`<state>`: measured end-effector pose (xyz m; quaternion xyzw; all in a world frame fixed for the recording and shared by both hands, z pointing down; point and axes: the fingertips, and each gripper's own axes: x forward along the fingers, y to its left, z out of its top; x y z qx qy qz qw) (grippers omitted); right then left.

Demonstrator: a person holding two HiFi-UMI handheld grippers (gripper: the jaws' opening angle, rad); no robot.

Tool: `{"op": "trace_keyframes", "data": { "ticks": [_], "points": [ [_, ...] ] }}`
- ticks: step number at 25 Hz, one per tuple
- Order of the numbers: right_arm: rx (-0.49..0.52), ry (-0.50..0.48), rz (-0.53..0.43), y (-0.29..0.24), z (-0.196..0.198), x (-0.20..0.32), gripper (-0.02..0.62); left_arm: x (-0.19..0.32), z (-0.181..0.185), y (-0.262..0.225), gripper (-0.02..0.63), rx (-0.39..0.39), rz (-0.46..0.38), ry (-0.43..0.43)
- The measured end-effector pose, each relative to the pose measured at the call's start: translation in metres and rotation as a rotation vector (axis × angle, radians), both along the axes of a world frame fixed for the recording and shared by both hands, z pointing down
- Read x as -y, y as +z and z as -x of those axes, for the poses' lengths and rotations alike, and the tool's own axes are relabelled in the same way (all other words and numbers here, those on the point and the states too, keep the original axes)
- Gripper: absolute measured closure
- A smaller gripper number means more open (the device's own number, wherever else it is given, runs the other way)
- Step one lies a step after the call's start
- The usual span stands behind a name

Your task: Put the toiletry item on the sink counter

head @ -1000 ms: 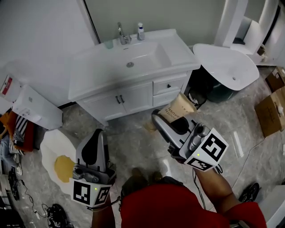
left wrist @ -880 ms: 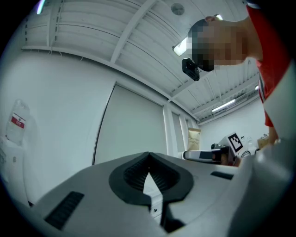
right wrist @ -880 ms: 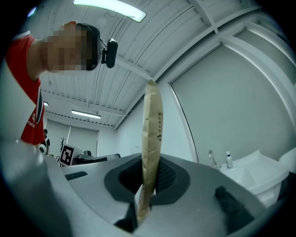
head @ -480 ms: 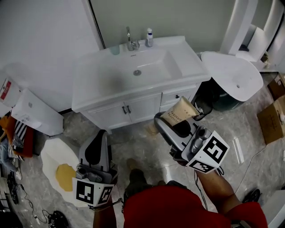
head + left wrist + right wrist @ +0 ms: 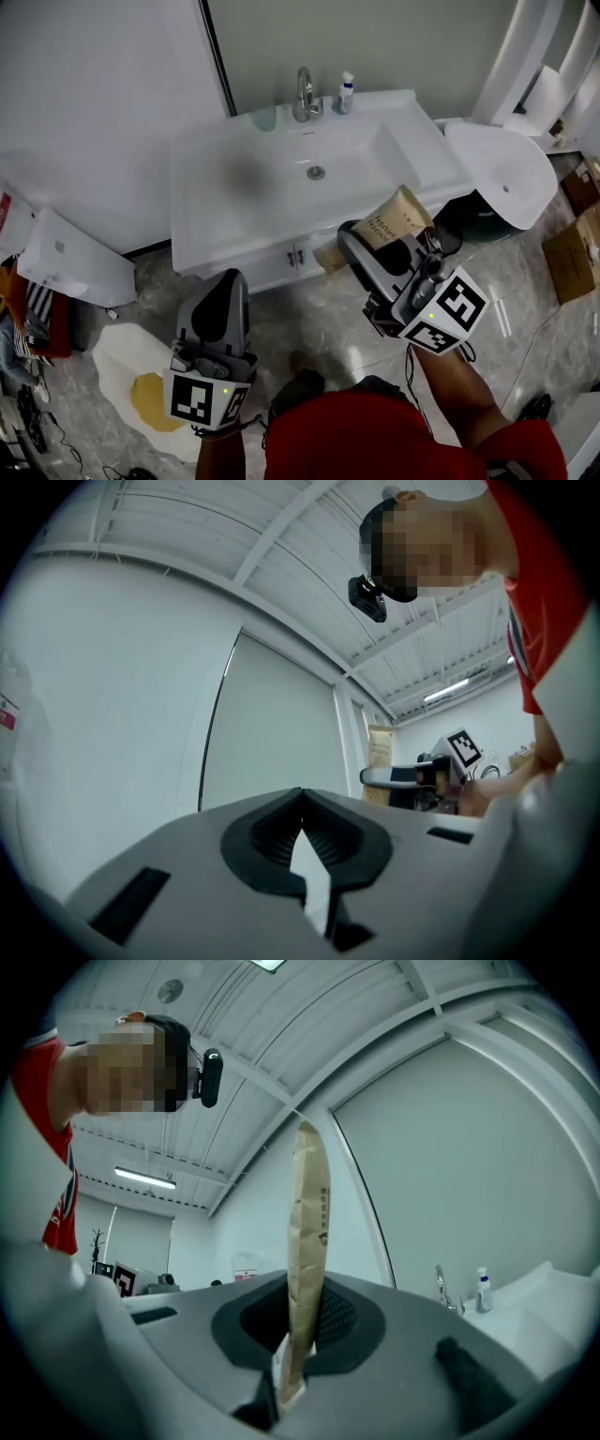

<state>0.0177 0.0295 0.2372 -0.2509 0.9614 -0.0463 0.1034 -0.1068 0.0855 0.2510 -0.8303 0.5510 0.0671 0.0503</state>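
My right gripper (image 5: 382,246) is shut on a flat tan paper pouch (image 5: 398,217) with dark print; in the right gripper view the pouch (image 5: 307,1241) stands edge-on between the jaws. It hangs just in front of the white sink counter (image 5: 225,187), by the counter's right front corner. My left gripper (image 5: 217,305) is lower left, over the floor, its jaws shut with nothing between them (image 5: 302,855). A faucet (image 5: 303,92) and a small white bottle (image 5: 346,92) stand at the back of the basin.
A white round basin or lid (image 5: 504,169) sits to the right over a dark bin. Cardboard boxes (image 5: 574,239) lie at the far right. A fried-egg-shaped mat (image 5: 141,389) and a white box (image 5: 66,258) are on the floor at left.
The view has shifted closer to the sink counter, which now sits lower in the picture. Both grippers keep their hold and pose; the pouch is now nearer the counter's front edge.
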Motion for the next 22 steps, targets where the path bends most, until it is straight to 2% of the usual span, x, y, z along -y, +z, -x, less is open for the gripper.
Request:
{"op": "trace_keyframes", "data": {
  "ticks": [9,15,22],
  "points": [
    [-0.031,0.049,0.000,0.005,0.059,0.064,0.561,0.067,0.057,0.008,0.589,-0.024,0.007,0.021],
    [-0.022,0.048,-0.004,0.002,0.076,0.110,0.561,0.111,0.076,0.010,0.589,-0.051,0.011,0.002],
    [-0.029,0.030,-0.017,0.012,0.096,0.177,0.561,0.178,0.090,0.011,0.589,-0.040,0.004,-0.028]
  ]
}}
